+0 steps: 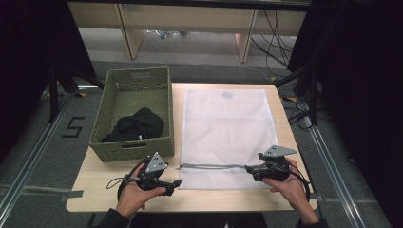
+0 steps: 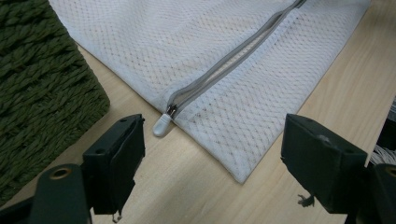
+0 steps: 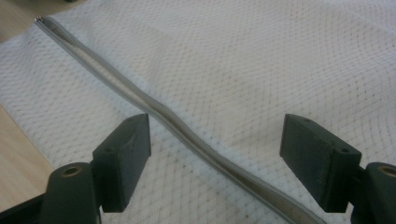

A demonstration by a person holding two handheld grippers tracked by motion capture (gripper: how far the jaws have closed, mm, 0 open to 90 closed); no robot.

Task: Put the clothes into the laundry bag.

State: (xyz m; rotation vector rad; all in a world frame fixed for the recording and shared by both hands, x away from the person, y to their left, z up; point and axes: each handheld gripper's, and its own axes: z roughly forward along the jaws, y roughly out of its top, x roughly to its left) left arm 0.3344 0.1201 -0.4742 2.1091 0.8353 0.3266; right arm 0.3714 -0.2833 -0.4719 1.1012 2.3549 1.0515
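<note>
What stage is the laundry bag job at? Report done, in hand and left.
Done: the white mesh bag lies flat on the table, beside the green basket holding the black garment. In hand: the left gripper, open, faces the zipper pull; the right gripper, open, hovers over the zipper. Left: the zipper looks shut, and nothing is gripped yet.
</note>
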